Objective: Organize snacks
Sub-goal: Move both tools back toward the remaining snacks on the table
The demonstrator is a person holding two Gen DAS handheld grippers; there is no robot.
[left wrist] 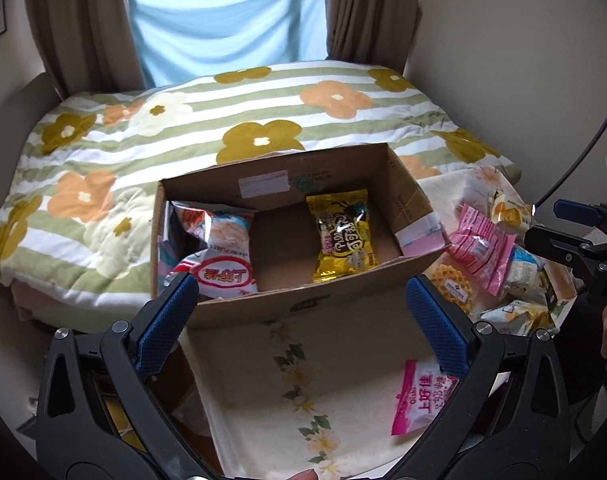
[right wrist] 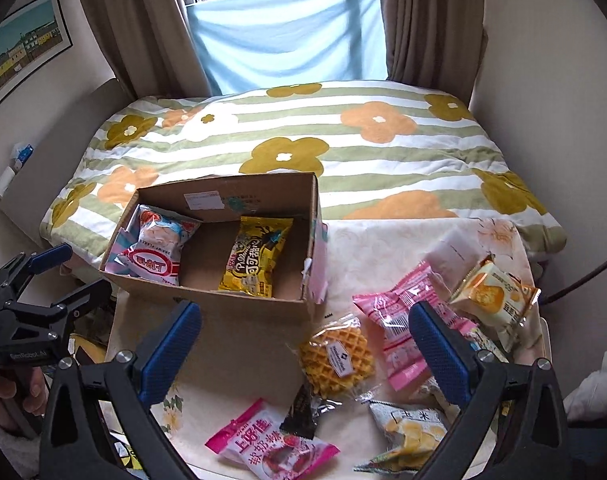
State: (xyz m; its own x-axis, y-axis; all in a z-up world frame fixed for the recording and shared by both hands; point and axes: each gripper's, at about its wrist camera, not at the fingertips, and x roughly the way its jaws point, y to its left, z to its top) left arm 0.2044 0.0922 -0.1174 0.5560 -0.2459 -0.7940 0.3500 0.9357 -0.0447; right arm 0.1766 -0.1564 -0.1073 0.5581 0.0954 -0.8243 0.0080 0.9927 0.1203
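Bedroom scene: flowered striped quilt (right wrist: 343,148) on a bed under a curtained window, with a cream floral cloth (right wrist: 239,360) on the surface in front of it.

Left claw (left wrist: 303,320) is open wide and empty, hovering just short of the near wall of the cardboard box (left wrist: 263,308). Box sits on the cloth with its far end against the bed. Inside, at left: a white and red bag (left wrist: 219,252) marked "SHRIMP FLAKES", leaning on the left wall. Right of centre in the box: a yellow bag (left wrist: 345,240) with black Chinese lettering, lying flat. Bare cardboard floor between the two. A white shipping label is on the far inner wall, text too small to read.

On the cloth near the left claw's right finger lies a pink Oishi bag (left wrist: 417,400), partly hidden by that finger.

Right claw (right wrist: 305,346) is also open and empty, above the loose pile to the right of the box. Between its fingers: a wrapped waffle (right wrist: 337,356) with a small white label, unreadable. Below that, the same pink Oishi bag (right wrist: 271,440), with a small black packet (right wrist: 303,408) touching its top edge. Next right: a long pink packet (right wrist: 399,328), then an orange and cream packet (right wrist: 495,300) at far right. A pale packet with yellow print (right wrist: 411,428) lies by the right finger.
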